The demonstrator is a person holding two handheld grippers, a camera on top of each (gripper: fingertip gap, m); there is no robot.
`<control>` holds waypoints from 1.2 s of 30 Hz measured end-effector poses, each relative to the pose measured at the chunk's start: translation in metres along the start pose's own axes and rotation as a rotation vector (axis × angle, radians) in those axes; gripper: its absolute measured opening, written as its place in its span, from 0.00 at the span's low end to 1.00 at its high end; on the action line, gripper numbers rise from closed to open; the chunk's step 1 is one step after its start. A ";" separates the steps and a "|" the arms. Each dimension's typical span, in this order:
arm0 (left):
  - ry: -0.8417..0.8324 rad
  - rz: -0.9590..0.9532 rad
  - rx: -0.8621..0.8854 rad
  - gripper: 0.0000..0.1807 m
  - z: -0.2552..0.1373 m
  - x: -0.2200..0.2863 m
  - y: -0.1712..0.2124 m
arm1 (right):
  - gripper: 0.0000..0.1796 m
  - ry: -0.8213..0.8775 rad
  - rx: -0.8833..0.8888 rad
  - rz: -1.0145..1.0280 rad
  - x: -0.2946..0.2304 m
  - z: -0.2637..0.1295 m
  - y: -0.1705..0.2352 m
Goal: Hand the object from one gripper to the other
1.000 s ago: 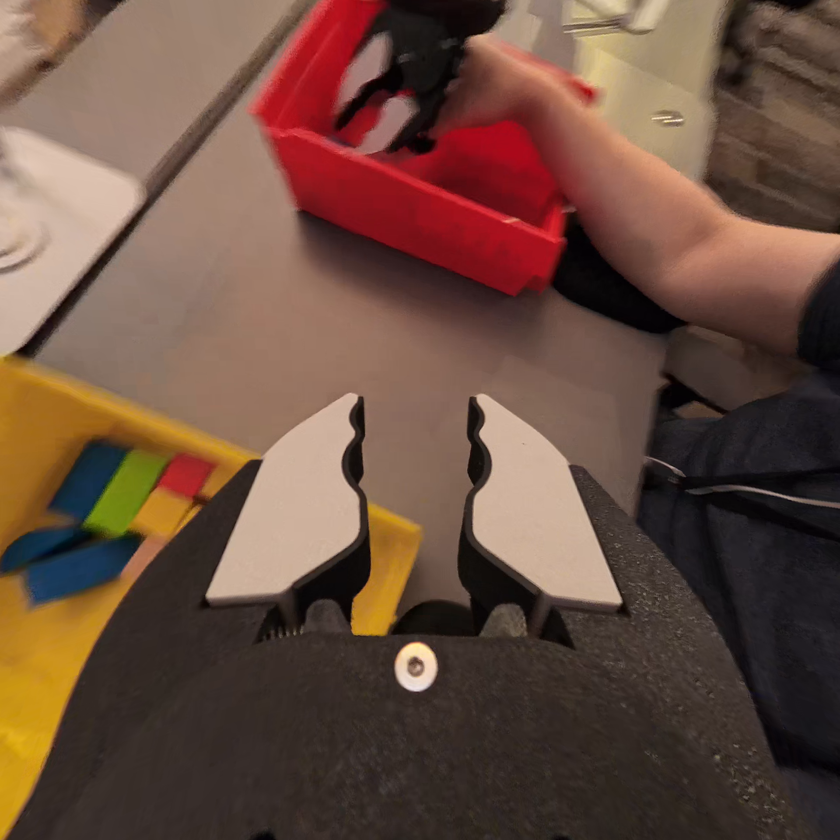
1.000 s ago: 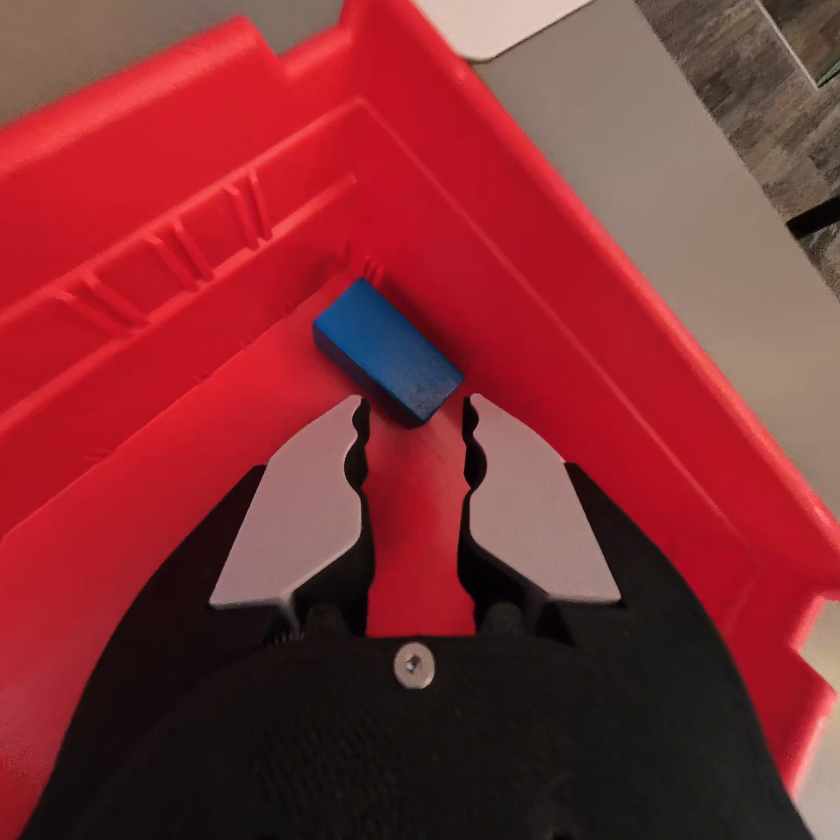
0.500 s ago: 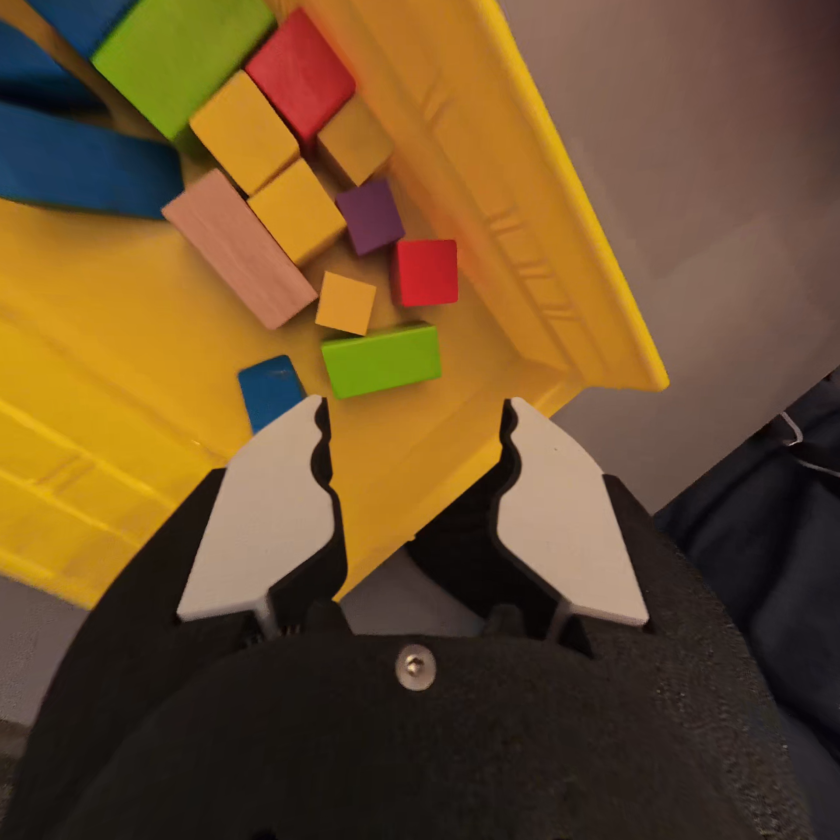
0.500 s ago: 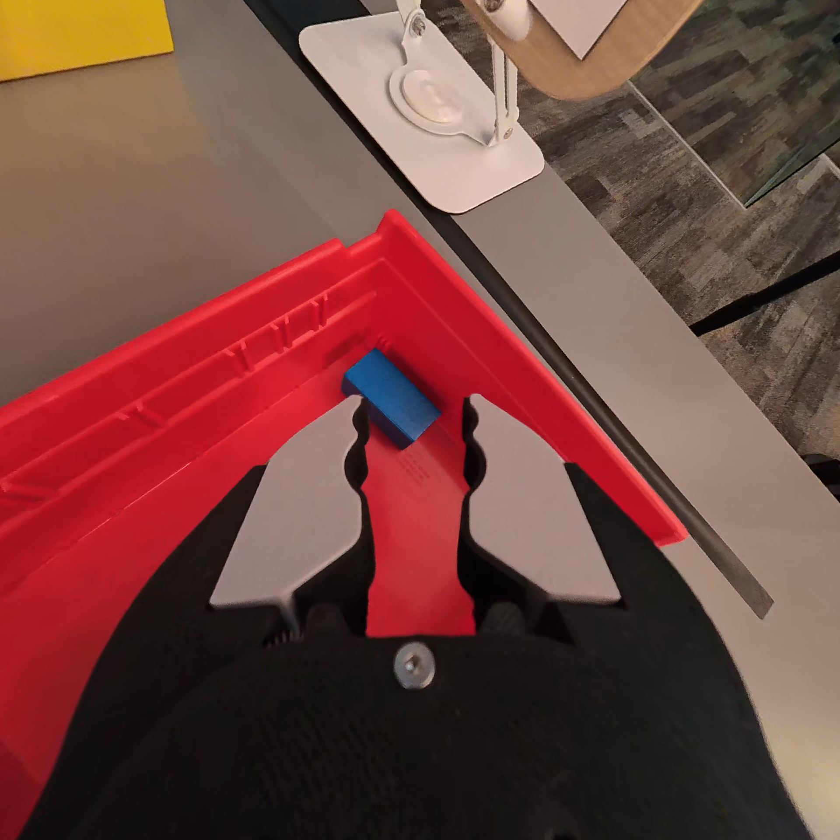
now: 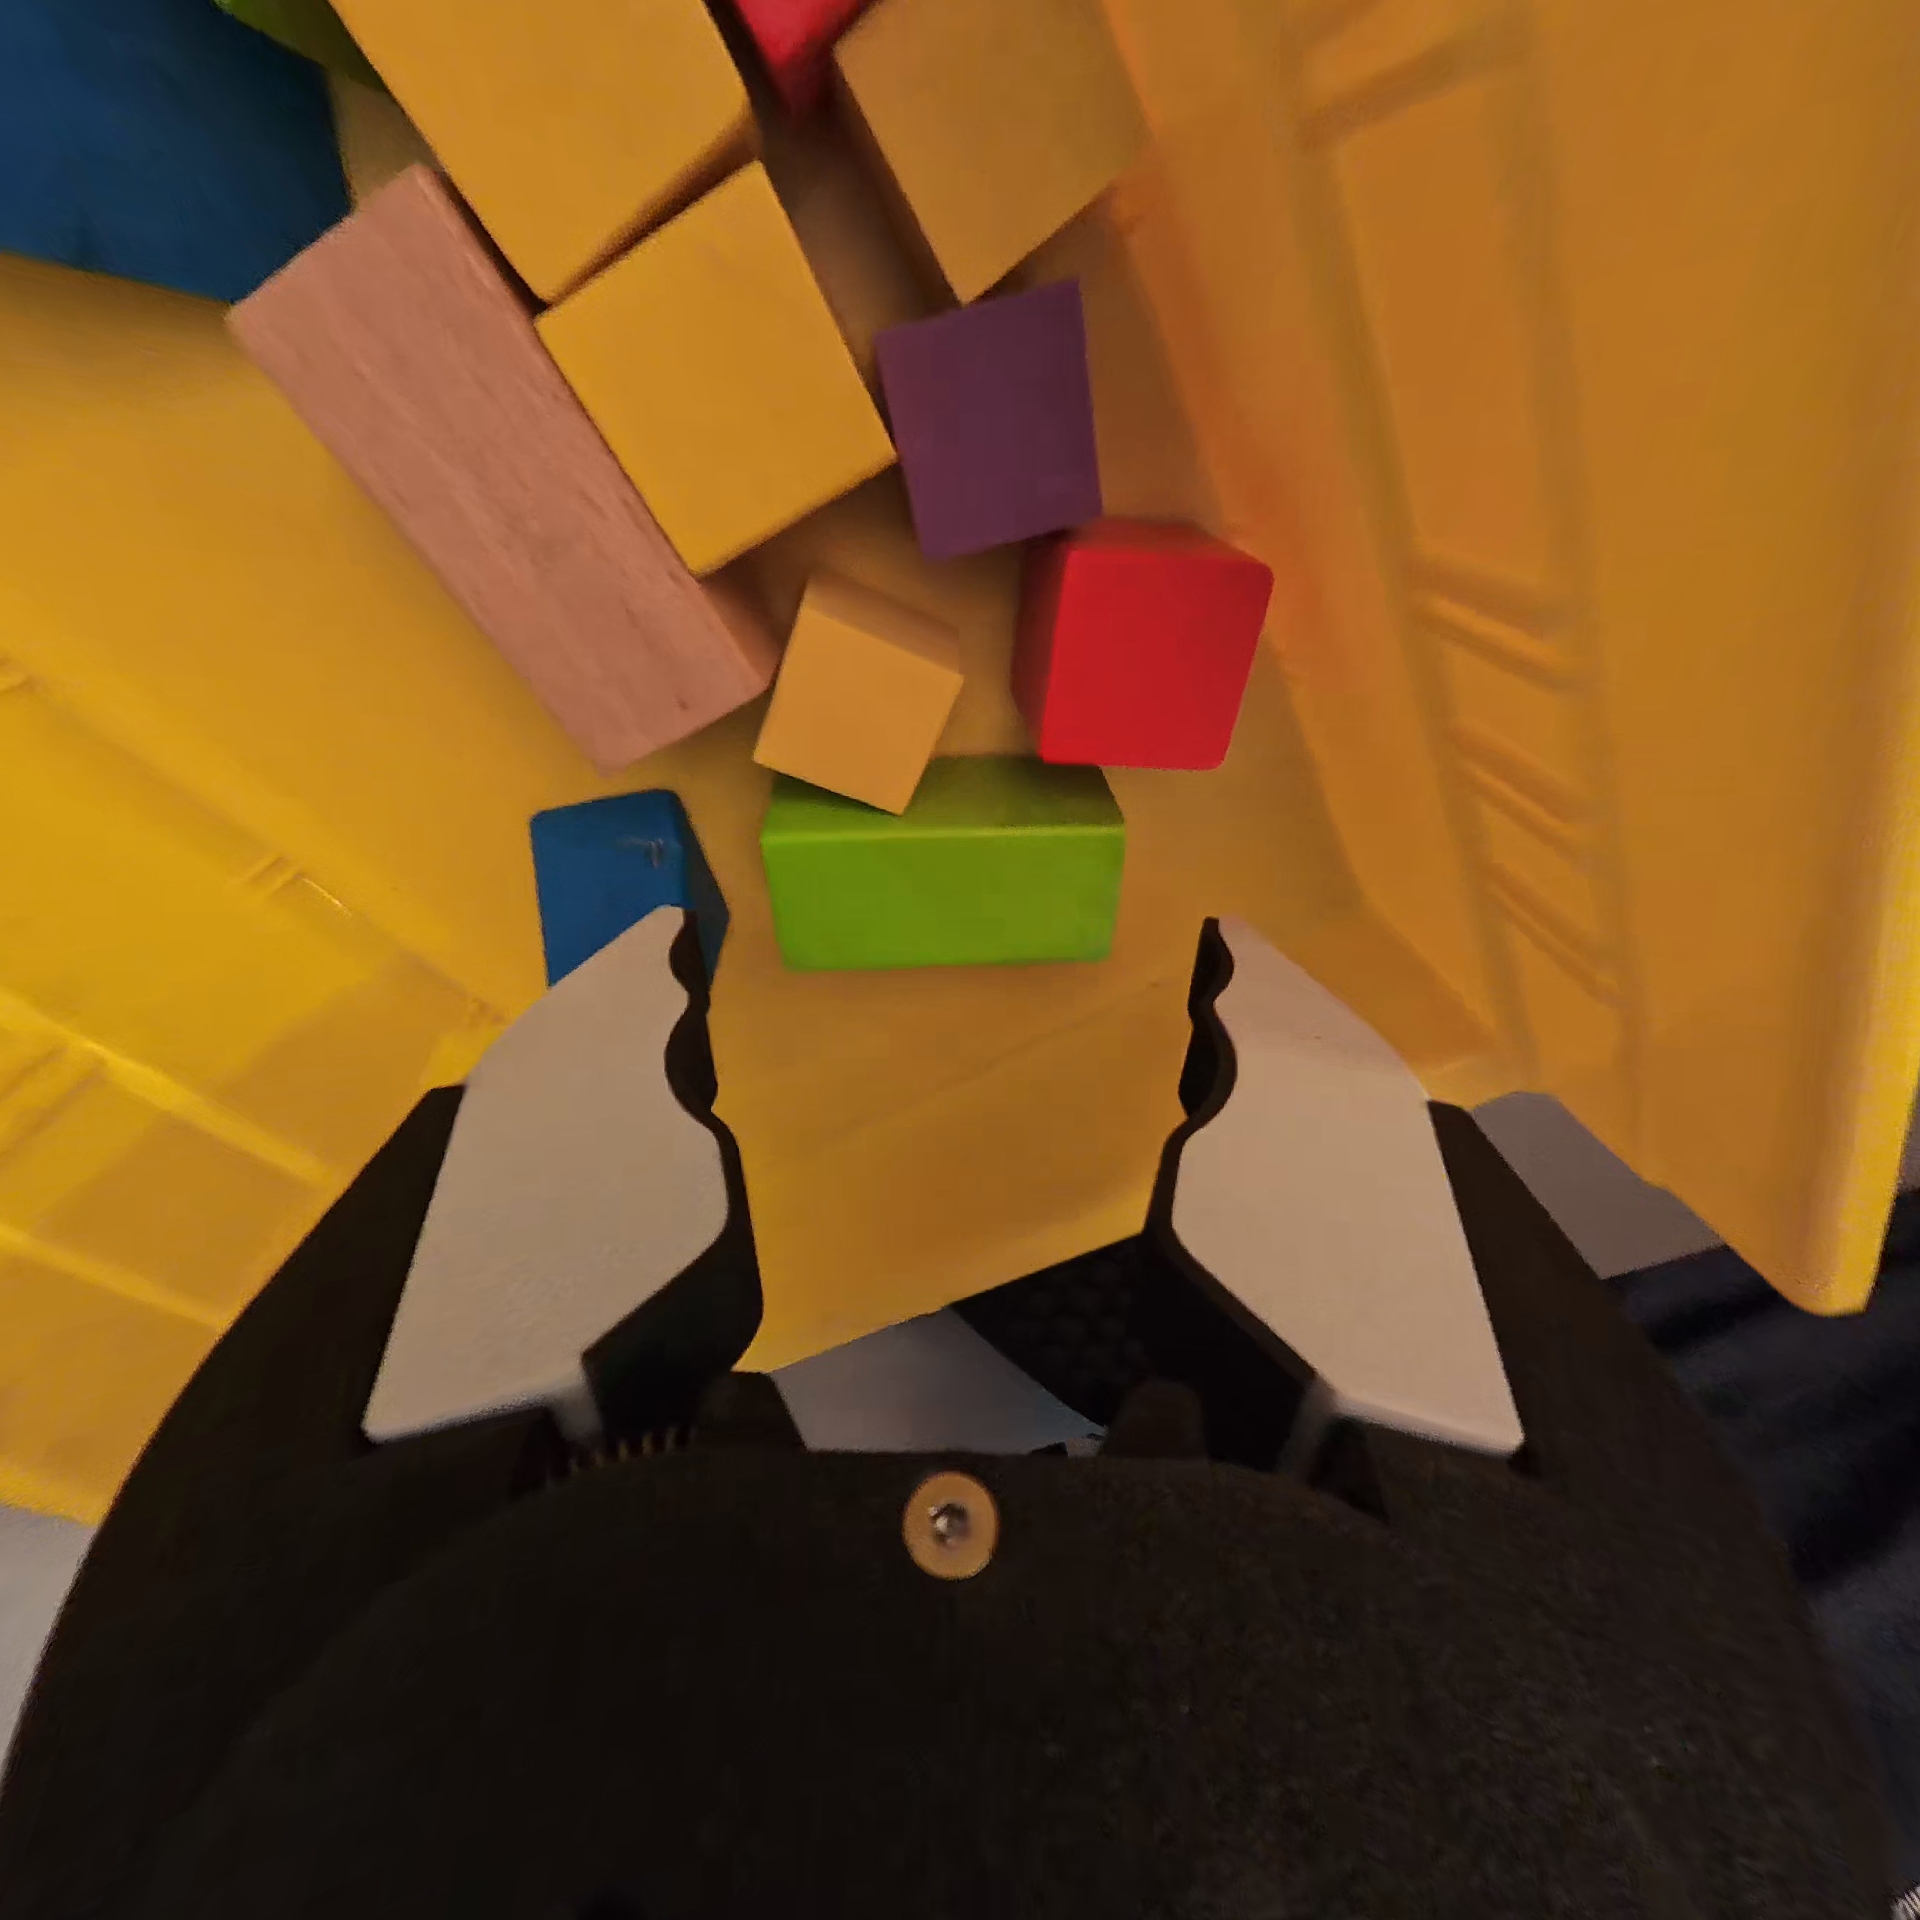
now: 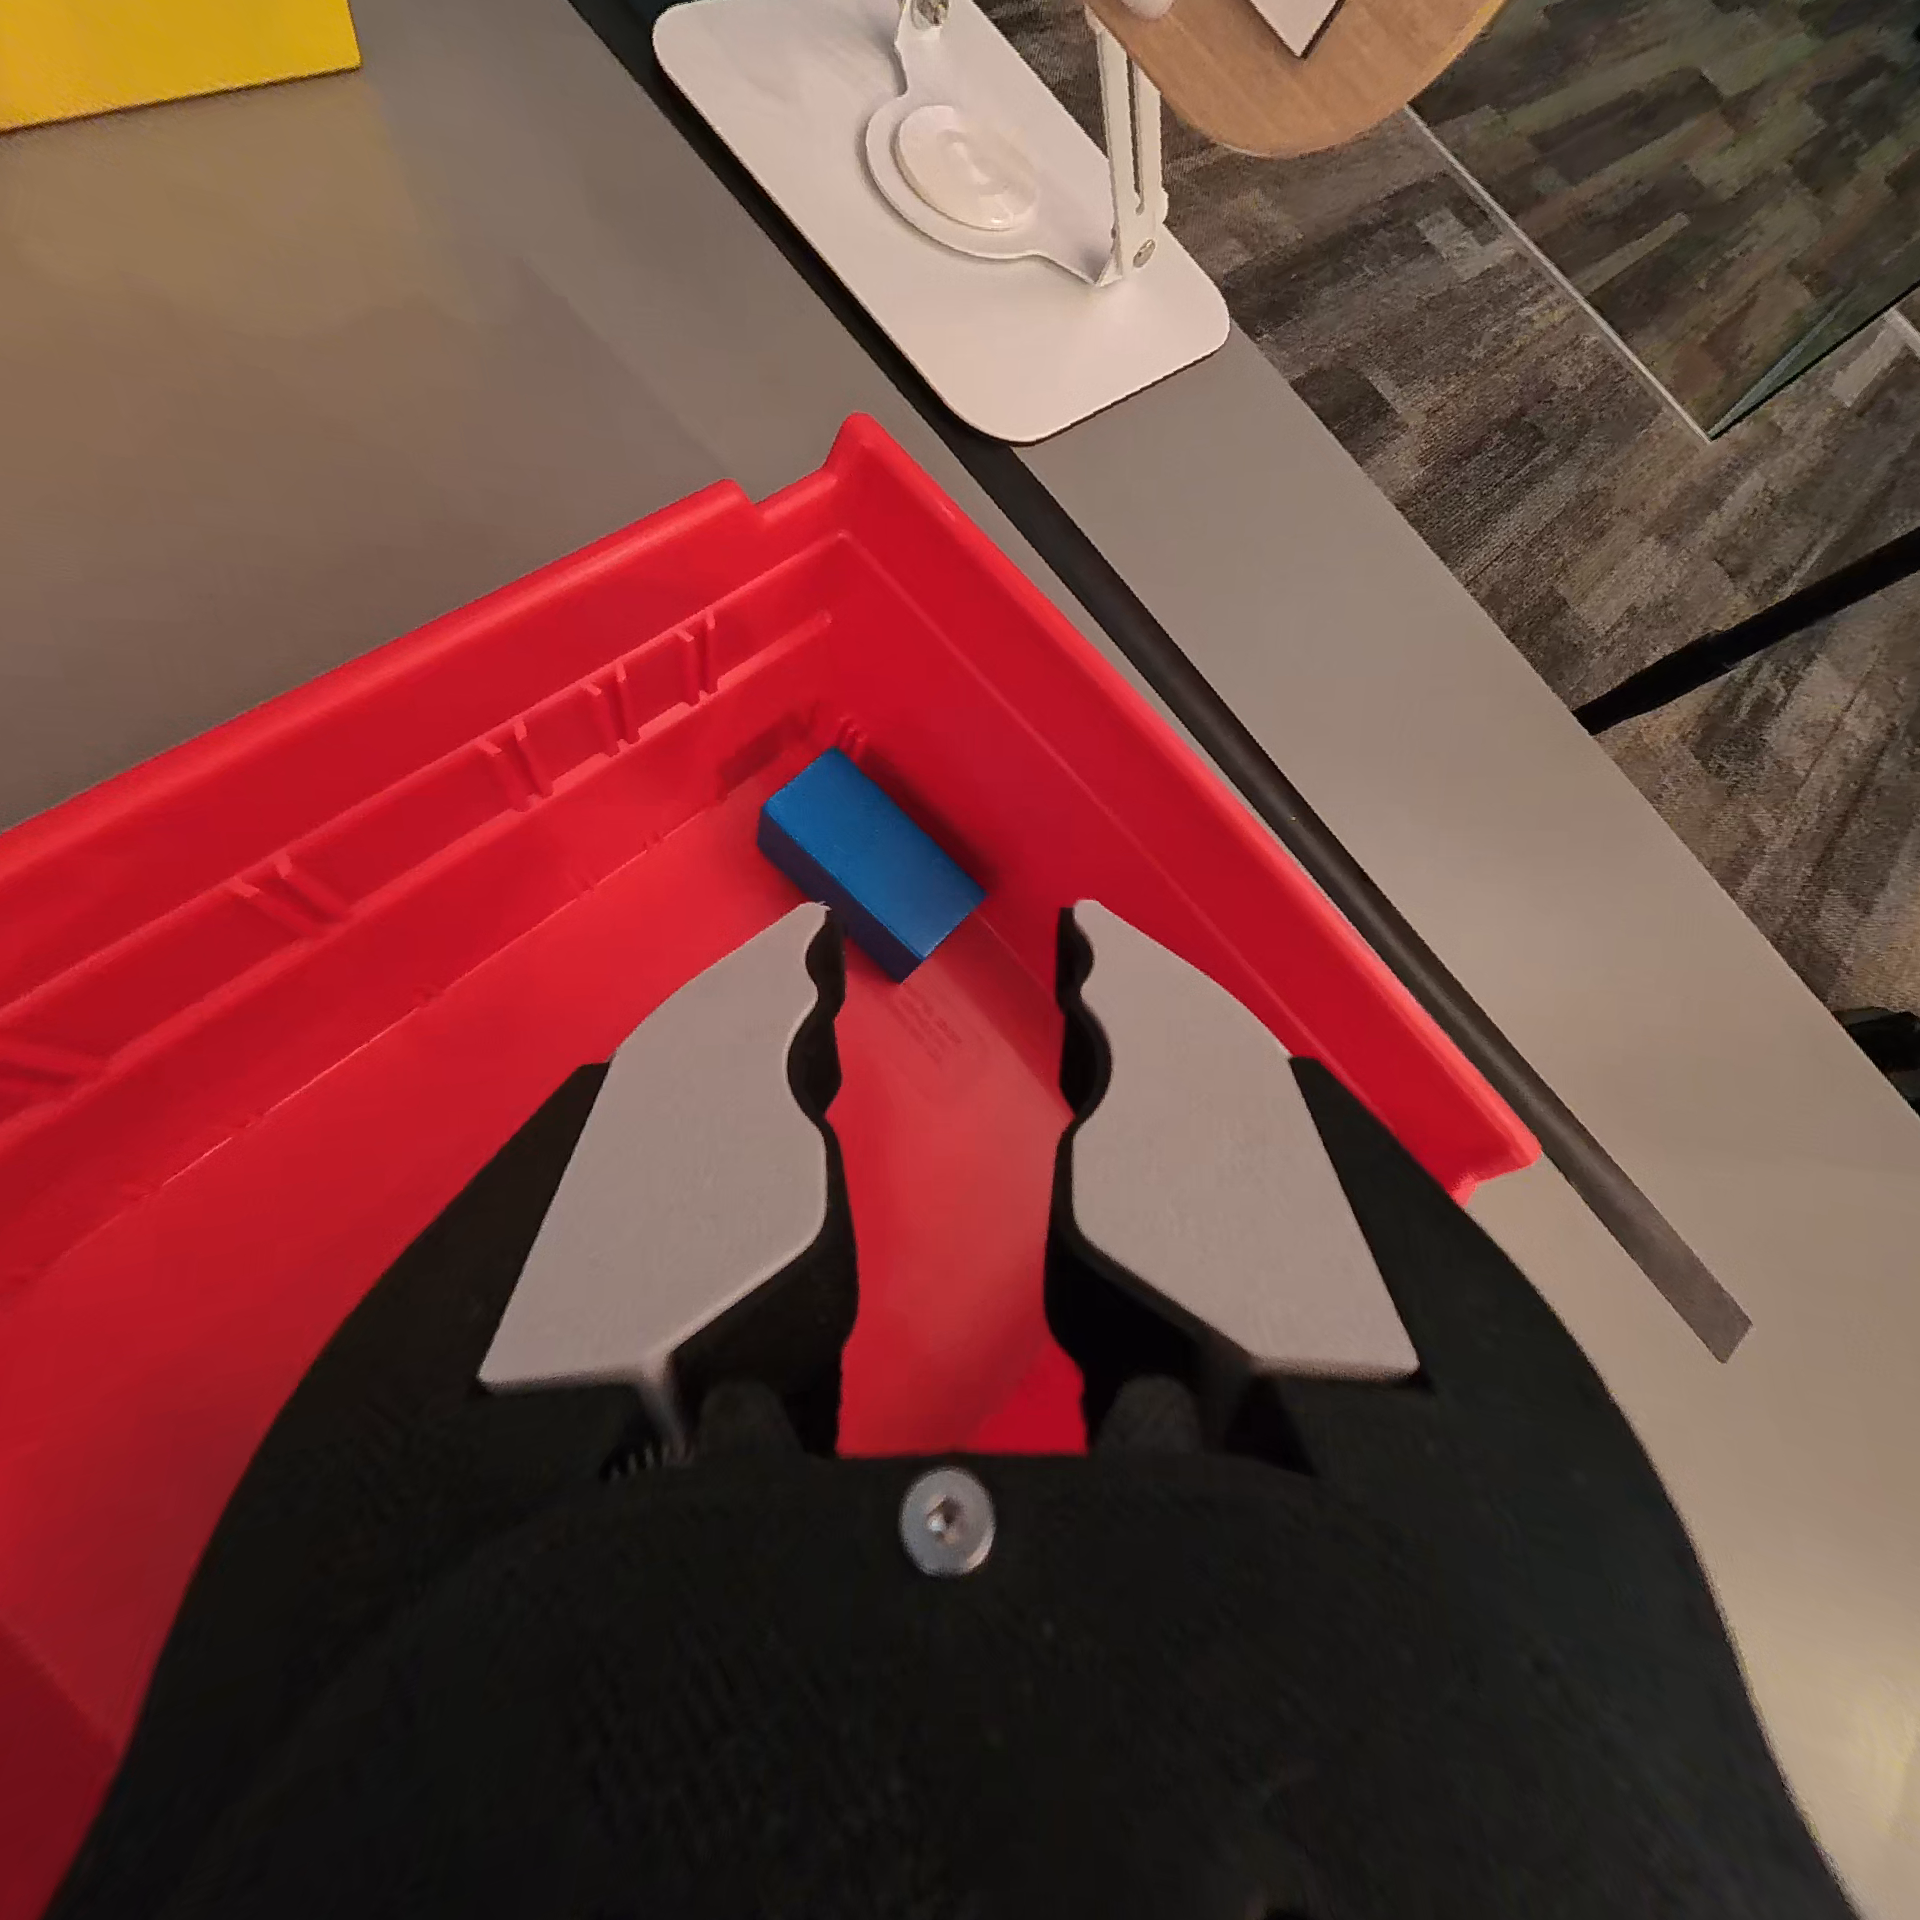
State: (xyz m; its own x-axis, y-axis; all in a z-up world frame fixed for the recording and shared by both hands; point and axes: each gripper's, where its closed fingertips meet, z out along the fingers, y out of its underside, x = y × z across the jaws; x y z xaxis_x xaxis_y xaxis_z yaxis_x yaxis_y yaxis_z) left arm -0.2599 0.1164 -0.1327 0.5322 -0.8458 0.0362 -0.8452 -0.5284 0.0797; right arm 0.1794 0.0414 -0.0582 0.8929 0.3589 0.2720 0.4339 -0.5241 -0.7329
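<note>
The left gripper (image 5: 940,935) stands wide open and empty over the yellow bin (image 5: 1558,623). Just above its fingertips, at frame centre, lies a green block (image 5: 945,873), with a small blue block (image 5: 613,873) partly behind the left fingertip. A red cube (image 5: 1143,649), a purple cube (image 5: 987,416) and yellow blocks crowd higher up.

The right gripper (image 6: 940,914) is also parted and empty, above the red bin (image 6: 364,883). A blue block (image 6: 873,857) lies in the bin's far corner, just past the fingertips. A white stand base (image 6: 935,229) sits at the upper centre on the grey table (image 6: 312,364).
</note>
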 end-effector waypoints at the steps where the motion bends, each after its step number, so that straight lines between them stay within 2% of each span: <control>1: -0.009 -0.005 -0.001 0.49 0.001 -0.001 -0.002 | 0.22 0.004 0.002 0.002 0.001 -0.001 0.000; 6: -0.024 -0.019 -0.014 0.48 0.006 -0.004 -0.004 | 0.22 0.006 0.011 0.014 0.004 -0.005 0.002; 16: -0.012 -0.033 -0.089 0.39 0.017 -0.003 0.003 | 0.22 -0.007 -0.010 0.025 0.006 -0.002 0.010; 24: -0.003 -0.062 -0.085 0.39 0.012 -0.007 0.004 | 0.21 -0.017 -0.033 0.011 0.002 0.002 0.013; 28: 0.017 -0.048 -0.006 0.39 -0.005 -0.007 0.003 | 0.21 -0.001 -0.023 0.016 0.006 0.000 0.011; 31: 0.101 0.001 0.126 0.39 -0.030 0.003 -0.003 | 0.21 0.047 0.008 0.018 0.013 -0.006 0.003; 34: 0.287 0.086 0.348 0.39 -0.069 0.023 -0.015 | 0.21 0.139 0.122 -0.009 0.021 -0.021 -0.028; 36: 0.448 0.152 0.525 0.39 -0.103 0.040 -0.023 | 0.21 0.180 0.266 -0.056 0.013 -0.037 -0.065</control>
State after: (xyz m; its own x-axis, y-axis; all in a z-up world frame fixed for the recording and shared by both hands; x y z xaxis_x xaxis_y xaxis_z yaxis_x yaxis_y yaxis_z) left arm -0.2146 0.1024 -0.0307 0.2797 -0.8610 0.4248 -0.7629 -0.4679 -0.4461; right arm 0.1674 0.0518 0.0166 0.8857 0.2267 0.4052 0.4575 -0.2782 -0.8445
